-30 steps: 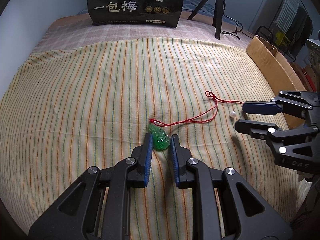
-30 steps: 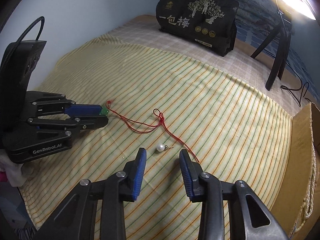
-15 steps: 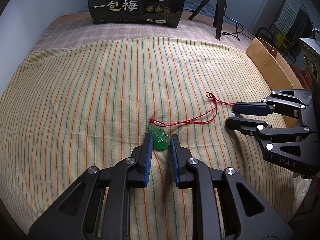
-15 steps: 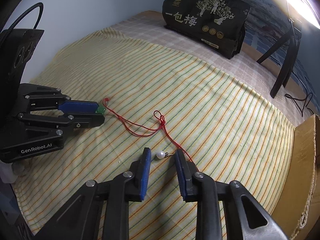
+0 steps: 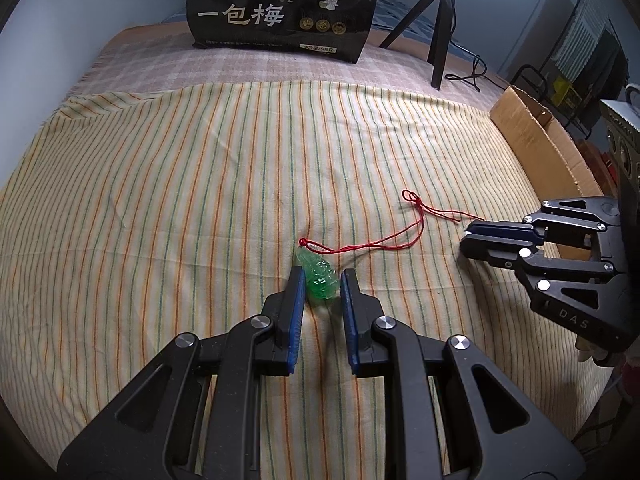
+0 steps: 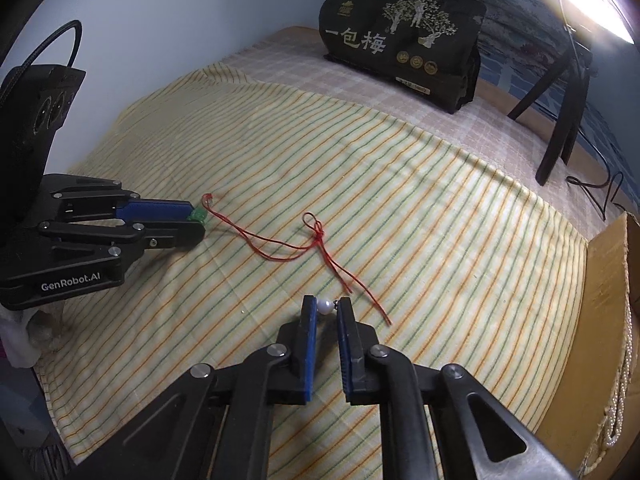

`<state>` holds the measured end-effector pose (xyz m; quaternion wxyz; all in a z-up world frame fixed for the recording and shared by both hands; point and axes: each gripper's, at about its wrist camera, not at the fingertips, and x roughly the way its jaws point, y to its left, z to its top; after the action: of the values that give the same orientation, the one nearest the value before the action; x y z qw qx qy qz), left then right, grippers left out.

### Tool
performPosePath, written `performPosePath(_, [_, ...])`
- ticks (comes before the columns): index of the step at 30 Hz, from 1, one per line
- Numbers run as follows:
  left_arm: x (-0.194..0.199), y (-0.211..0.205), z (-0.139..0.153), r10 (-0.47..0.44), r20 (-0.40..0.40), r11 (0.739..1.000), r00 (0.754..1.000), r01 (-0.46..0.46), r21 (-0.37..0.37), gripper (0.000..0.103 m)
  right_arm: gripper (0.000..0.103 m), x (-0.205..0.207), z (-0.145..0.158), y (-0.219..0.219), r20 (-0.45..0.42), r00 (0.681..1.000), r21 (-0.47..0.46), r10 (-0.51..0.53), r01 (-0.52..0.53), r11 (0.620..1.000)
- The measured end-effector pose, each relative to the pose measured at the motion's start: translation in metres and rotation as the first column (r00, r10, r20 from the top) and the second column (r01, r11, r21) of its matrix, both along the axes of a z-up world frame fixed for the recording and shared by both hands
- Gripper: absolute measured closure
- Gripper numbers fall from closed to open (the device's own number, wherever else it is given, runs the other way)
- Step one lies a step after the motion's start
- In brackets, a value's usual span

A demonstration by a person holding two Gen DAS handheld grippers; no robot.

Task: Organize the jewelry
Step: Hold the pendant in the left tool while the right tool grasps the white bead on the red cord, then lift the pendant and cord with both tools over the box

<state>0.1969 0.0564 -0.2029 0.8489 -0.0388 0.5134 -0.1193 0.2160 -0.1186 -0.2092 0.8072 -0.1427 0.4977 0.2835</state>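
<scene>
A green carved pendant (image 5: 320,280) on a red cord (image 5: 384,242) lies on the striped cloth (image 5: 200,200). My left gripper (image 5: 322,274) has its blue pads pressed on both sides of the pendant, low on the cloth. In the right wrist view the pendant (image 6: 197,215) peeks out at the left gripper (image 6: 192,222) tips, and the cord (image 6: 280,246) trails toward me. My right gripper (image 6: 326,305) is shut on a small white pearl earring (image 6: 324,306) at its fingertips. In the left wrist view the right gripper (image 5: 468,238) hides the pearl.
A black snack bag (image 5: 280,4) stands at the far end of the bed. A tripod (image 5: 440,32) stands to its right. A cardboard box (image 6: 608,300) lines the right edge, with a pearl strand (image 6: 624,380) draped on it.
My right gripper moved forward around the pearl earring and closed on it. The left gripper stayed on the green pendant.
</scene>
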Motion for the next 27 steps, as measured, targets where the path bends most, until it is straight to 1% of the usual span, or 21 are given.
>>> performPosePath(7, [0.0, 0.001, 0.004, -0.001, 0.009, 1.0, 1.0, 0.001, -0.002, 0.086, 0.095, -0.008, 0.009, -0.01, 0.016, 1.0, 0.013, 0.005, -0.005, 1.0])
performPosePath(12, [-0.001, 0.001, 0.014, -0.005, 0.03, 1.0, 1.0, 0.005, -0.017, 0.086, 0.095, -0.012, 0.022, -0.019, 0.027, 1.0, 0.039, -0.002, 0.001, 0.999])
performPosePath(16, [0.0, -0.002, 0.028, -0.019, 0.052, 0.999, 0.998, 0.02, -0.025, 0.086, 0.095, -0.017, 0.038, -0.029, 0.045, 0.999, 0.066, -0.019, 0.016, 0.998])
performPosePath(20, [0.0, -0.011, 0.051, -0.038, 0.093, 0.999, 0.995, 0.041, -0.032, 0.086, 0.095, -0.024, 0.056, -0.042, 0.069, 0.997, 0.084, -0.037, 0.031, 0.996])
performPosePath(27, [0.003, -0.039, 0.09, -0.088, 0.157, 0.995, 0.984, 0.094, -0.034, 0.086, 0.095, -0.033, 0.084, -0.075, 0.102, 0.991, 0.109, -0.082, 0.071, 0.991])
